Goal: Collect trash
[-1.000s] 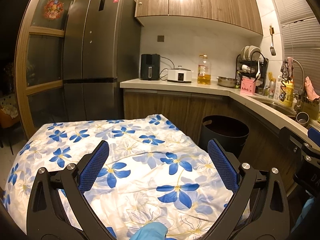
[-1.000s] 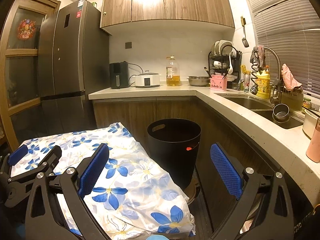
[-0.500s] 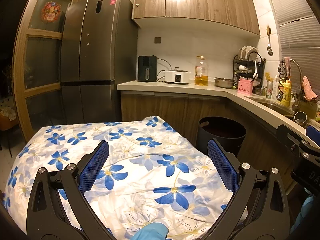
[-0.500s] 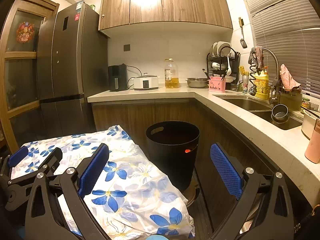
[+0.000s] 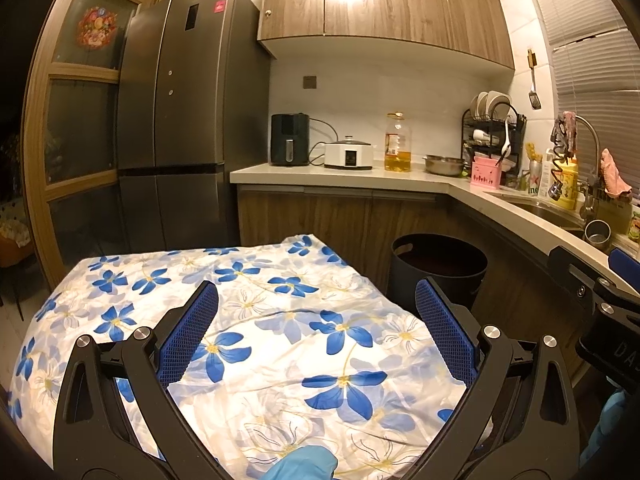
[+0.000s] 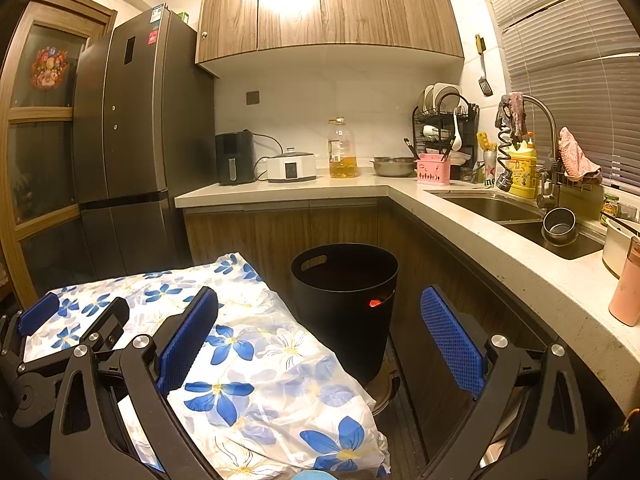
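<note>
A table draped in a white cloth printed with blue flowers (image 5: 256, 320) fills the near part of the kitchen, its wrinkled top bare of any visible trash. The left gripper (image 5: 316, 320) hangs over this cloth with its blue-padded jaws spread wide and nothing between them. The right gripper (image 6: 320, 328) is likewise wide apart and empty, poised over the table's right edge and the dark floor beside it. Just right of the table's far corner stands a black trash bin (image 6: 346, 300) with a handle slot near its rim; a small red item (image 6: 375, 303) shows at a gap in its side. Behind the bin runs a pale L-shaped countertop (image 6: 280, 192) on wooden cabinets, carrying a black appliance, a white cooker (image 6: 291, 167), an oil bottle (image 6: 342, 148), a metal bowl and a dish rack. The sink (image 6: 504, 210) sits to the right under window blinds. A tall dark refrigerator (image 5: 180, 120) stands far left, beside a glazed wooden door.
</note>
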Action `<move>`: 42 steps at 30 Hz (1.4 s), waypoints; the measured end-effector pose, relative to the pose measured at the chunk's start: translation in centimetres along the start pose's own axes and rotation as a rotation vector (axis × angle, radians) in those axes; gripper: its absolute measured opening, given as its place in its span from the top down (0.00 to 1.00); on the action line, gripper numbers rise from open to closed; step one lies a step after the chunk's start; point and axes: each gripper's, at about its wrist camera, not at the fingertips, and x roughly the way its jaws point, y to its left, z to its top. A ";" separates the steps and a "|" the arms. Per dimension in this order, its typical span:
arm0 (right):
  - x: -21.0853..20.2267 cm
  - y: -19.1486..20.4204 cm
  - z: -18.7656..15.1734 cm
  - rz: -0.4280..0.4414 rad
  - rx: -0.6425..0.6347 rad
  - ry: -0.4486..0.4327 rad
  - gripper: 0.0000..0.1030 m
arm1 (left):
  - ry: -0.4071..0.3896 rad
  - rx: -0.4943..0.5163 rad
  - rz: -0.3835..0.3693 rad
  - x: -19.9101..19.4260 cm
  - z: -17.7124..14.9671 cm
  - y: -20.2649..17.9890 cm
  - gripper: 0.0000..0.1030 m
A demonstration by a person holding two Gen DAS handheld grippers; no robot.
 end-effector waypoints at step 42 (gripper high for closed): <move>-0.1 -0.2 0.1 0.000 0.008 0.002 0.05 | -0.002 0.009 -0.016 -0.2 0.0 -0.6 0.05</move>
